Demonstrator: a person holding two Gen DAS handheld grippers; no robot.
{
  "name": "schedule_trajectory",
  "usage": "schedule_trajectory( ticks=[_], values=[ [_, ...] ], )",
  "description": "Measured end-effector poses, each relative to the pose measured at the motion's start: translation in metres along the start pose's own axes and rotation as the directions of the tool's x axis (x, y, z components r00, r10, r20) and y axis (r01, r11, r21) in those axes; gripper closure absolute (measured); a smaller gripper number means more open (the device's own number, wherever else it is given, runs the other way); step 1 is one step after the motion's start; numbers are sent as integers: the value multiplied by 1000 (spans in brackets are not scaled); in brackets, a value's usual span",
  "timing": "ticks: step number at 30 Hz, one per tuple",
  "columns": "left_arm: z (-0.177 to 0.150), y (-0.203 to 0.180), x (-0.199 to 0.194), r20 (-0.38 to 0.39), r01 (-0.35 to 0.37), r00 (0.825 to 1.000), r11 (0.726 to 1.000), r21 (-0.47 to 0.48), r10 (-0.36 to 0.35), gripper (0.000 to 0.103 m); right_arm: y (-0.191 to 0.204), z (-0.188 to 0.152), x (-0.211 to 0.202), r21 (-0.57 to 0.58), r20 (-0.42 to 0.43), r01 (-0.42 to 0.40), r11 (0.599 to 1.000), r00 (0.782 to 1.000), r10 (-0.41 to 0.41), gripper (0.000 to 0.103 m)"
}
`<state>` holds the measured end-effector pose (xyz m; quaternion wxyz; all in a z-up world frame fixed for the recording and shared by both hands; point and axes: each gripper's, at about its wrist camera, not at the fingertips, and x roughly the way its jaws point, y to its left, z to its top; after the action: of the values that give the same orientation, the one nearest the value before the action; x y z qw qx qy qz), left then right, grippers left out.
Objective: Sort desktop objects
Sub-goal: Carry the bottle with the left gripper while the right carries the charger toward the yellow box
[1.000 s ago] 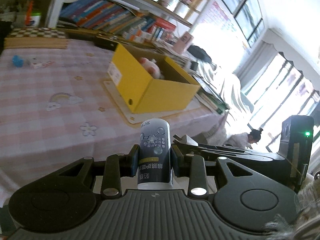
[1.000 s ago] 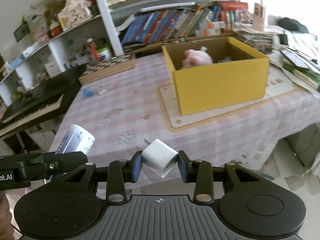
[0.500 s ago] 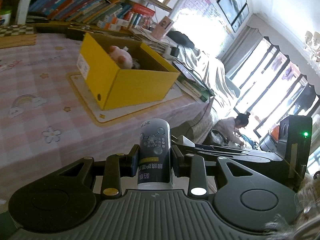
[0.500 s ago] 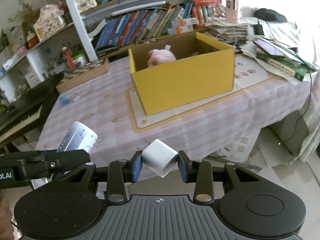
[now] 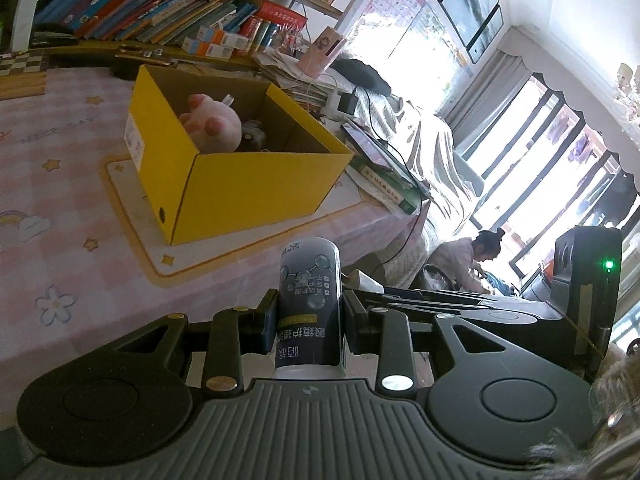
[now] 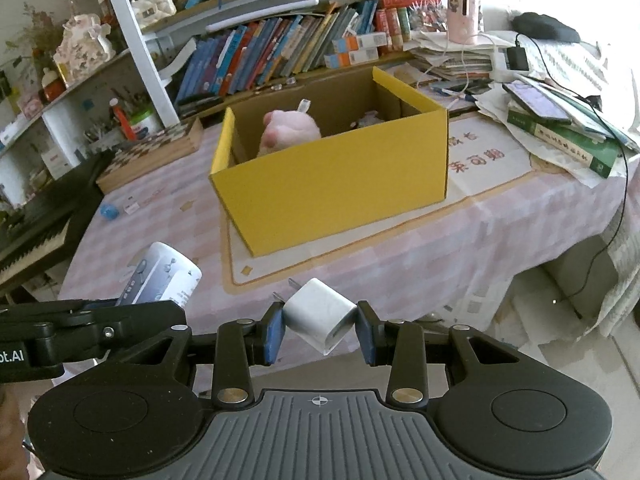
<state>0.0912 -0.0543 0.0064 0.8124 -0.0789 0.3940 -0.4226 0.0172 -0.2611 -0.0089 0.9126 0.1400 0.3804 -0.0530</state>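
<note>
Left gripper (image 5: pixel 309 322): pinching a bottle (image 5: pixel 309 308), upright between its pads. Right gripper (image 6: pixel 320 330): pinching a white charger (image 6: pixel 320 314), tilted, prongs up-left. Yellow box (image 6: pixel 336 188): ahead of both, on the table (image 6: pixel 400 256), holding a pink plush (image 6: pixel 290 128).

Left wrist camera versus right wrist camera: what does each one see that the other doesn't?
Only the left view shows the big windows and a person sitting on the floor beside them. Only the right view shows the keyboard, the chessboard and a small blue thing on the table. Both show the yellow box with the pink plush inside, the books, the bottle in the left claw, and the right claw, which grips a white charger.
</note>
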Motion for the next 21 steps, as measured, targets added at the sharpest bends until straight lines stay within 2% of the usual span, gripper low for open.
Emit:
schedule_trajectory(
  ticks=[10, 21],
  values=[
    [25, -16, 38, 8, -20, 1000, 1000, -6, 20, 73, -33, 30, 18, -19, -5, -31, 999, 1000, 31, 66],
    [73, -25, 59, 102, -79, 992, 997, 6, 78, 73, -61, 83, 29, -62, 95, -65, 996, 993, 70, 66]
  ],
)
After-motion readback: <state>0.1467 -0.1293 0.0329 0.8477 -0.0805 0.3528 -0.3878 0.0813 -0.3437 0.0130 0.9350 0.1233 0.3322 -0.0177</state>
